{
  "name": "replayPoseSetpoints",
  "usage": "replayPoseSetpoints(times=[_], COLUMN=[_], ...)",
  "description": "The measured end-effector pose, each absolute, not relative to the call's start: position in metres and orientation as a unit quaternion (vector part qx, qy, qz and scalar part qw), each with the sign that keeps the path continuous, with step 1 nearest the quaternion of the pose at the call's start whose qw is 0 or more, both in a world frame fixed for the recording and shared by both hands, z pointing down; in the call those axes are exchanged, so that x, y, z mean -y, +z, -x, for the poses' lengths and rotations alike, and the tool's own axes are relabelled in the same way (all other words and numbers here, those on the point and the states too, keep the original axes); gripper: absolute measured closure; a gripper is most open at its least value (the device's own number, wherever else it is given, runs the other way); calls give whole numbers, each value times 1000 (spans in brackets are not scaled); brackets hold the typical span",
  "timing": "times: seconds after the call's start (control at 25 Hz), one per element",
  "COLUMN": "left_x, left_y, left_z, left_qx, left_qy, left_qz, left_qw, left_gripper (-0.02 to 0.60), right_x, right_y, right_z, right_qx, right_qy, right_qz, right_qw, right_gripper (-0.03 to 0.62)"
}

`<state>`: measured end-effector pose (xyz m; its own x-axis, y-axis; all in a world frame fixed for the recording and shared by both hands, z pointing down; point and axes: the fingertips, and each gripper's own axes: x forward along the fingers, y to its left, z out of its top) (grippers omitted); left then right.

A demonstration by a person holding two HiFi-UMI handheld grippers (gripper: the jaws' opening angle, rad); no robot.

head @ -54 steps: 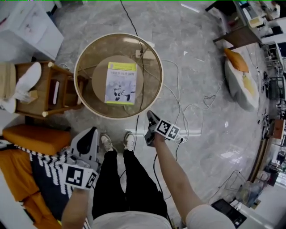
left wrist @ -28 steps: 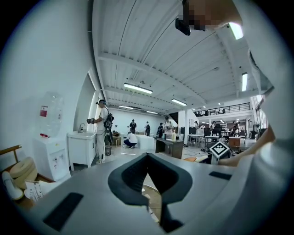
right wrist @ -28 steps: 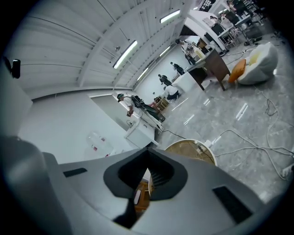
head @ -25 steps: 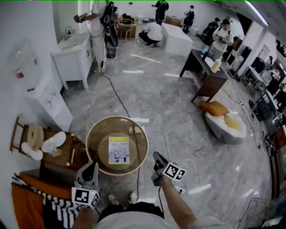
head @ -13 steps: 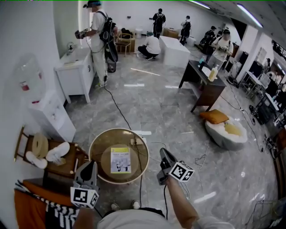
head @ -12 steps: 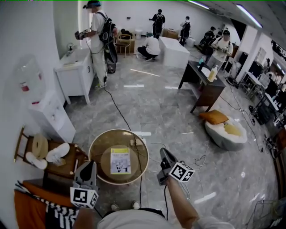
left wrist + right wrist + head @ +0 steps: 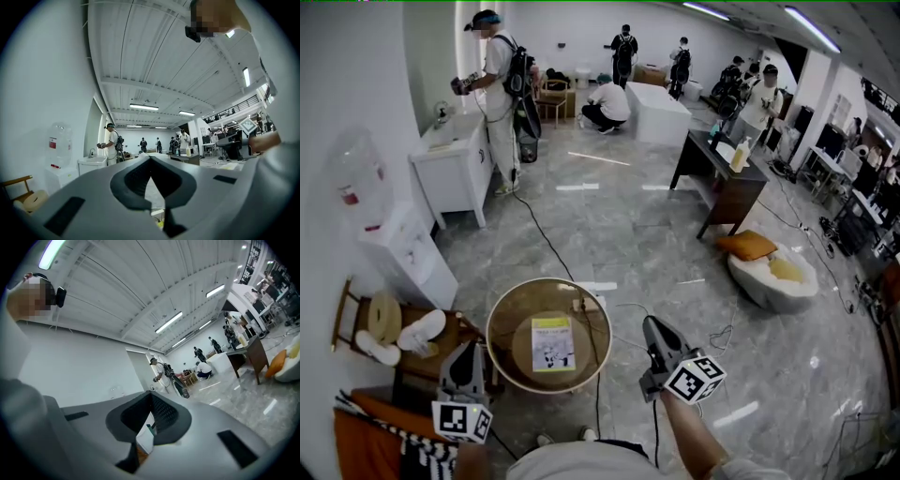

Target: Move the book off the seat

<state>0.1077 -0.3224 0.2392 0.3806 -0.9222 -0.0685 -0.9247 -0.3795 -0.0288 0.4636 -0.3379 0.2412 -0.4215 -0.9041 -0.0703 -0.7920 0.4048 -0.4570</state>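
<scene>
- The book point(image 7: 553, 344) lies flat on the round seat point(image 7: 494, 328), low in the head view and a little left of centre. It sits near the middle of the seat, cover up.
- Its long axis runs up and down the frame, so its short edges face toward me and away from me. The long edges face the two claws.
- The left claw point(image 7: 469, 349) hangs at the lower left, just outside the seat's rim. In its own view the tips are pressed together with nothing between them.
- The right claw point(image 7: 651, 324) sits at the lower right, beyond the seat's other side. Its tips are also closed and it carries nothing.
- Both claws point level out into the room. Their own views show ceiling and far wall rather than the book, so I judge both are held well above the seat.
- The book lies between them, inward and below each one: right of the left claw, left of the right claw.
- In the frame the left claw looks a shade nearer, though the difference is slight.
- I judge the next move needs one claw opened, tipped down and brought in across a long edge.
</scene>
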Motion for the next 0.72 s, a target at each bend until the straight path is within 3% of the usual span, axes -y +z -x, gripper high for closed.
replayPoseSetpoints(times=[0.4,0.72], left_x=[299,277], left_y=[240,245], left_z=[-69,-57], left_qx=[-595,-611], left_qy=[47,44], left_qz=[803,790], left_qw=[11,14], left_gripper=[565,565], right_x=[295,269], right_y=[206,223], right_z=[-462,-458], right_qx=[-827,-806], right_qy=[-93,-110], right_qz=[541,571], right_qw=[119,116], right_gripper=[572,572])
